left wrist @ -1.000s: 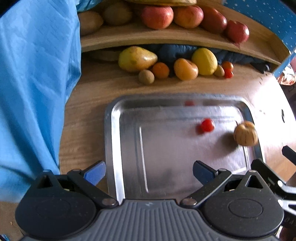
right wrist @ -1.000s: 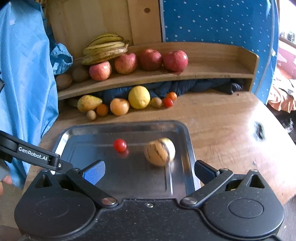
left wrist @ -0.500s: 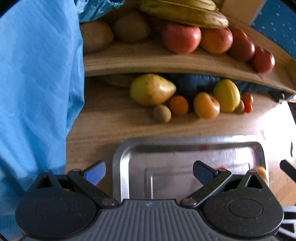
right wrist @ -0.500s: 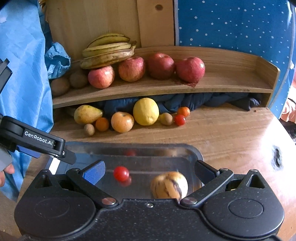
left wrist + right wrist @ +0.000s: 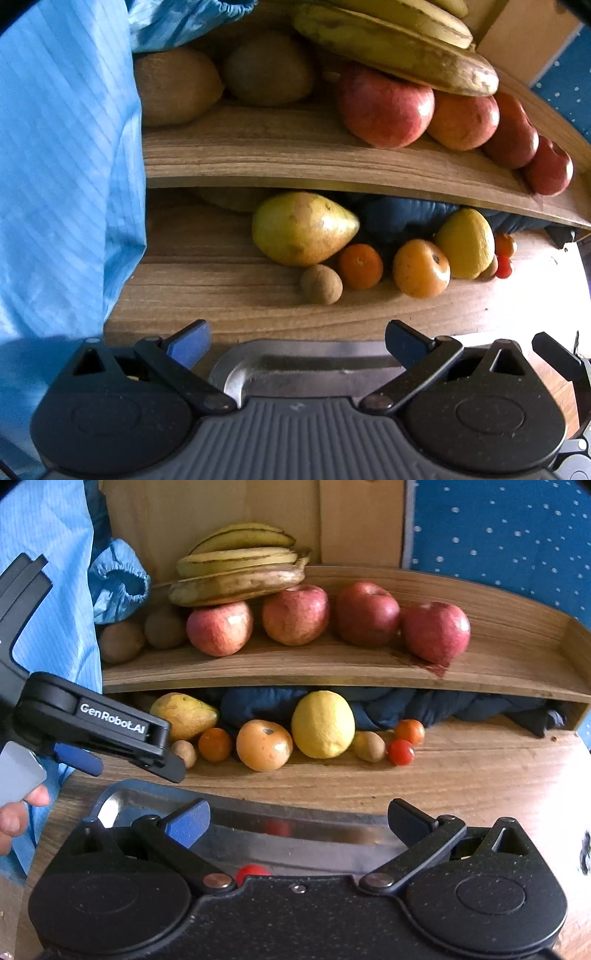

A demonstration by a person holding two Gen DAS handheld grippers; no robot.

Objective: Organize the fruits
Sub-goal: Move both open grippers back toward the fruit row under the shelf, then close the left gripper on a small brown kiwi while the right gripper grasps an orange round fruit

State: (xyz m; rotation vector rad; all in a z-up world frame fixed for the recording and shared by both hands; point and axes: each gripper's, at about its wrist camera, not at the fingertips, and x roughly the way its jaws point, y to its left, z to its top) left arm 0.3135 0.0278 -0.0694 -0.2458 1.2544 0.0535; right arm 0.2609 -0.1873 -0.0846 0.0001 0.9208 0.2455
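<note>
Wooden tabletop, low curved shelf at back, spotted blue cloth behind. Both cameras have moved forward since a second ago: the steel tray, then seen whole, now shows only its far rim, and the fruit row fills the view. Striped round fruit has dropped out of sight; only a sliver of the cherry tomato on the tray shows, over the right tool's body. Likely meaning: next pick is coming from the loose row, not the tray.

Left tongs spread wide, empty, aimed at the pear and the small brown fruit just before it. Right tongs also spread, empty, facing the orange fruit and the lemon.

Pear lies on its side under the shelf lip, long axis across the view, narrow end pointing right toward the small orange. Bananas rest across the apples, lengthwise along the shelf.
</note>
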